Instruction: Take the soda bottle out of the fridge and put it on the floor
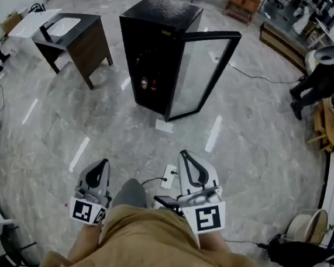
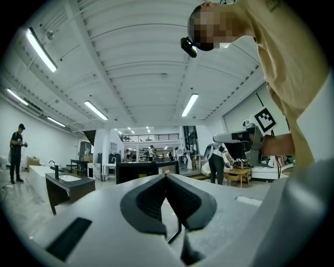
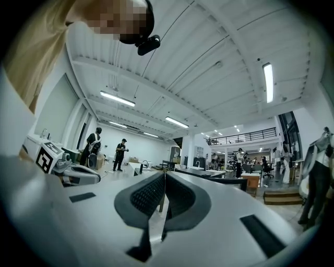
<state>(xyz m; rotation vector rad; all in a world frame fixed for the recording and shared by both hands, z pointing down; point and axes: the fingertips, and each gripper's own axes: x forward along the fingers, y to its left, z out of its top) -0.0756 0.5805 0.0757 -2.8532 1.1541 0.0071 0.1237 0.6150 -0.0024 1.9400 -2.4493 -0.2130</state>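
Head view: soda bottle (image 1: 144,83) small, dark, light label, upright inside far black fridge (image 1: 156,19), glass door (image 1: 199,74) open. Left gripper (image 1: 101,164), right gripper (image 1: 185,154) near, both clenched, empty.

The left gripper (image 1: 103,162) and the right gripper (image 1: 184,153) are held side by side, a gap between them, both pointing level and forward. Each has its jaws pressed together tip to tip, with nothing between them. Tan sleeves (image 1: 78,250) run back from the grippers' rear ends.
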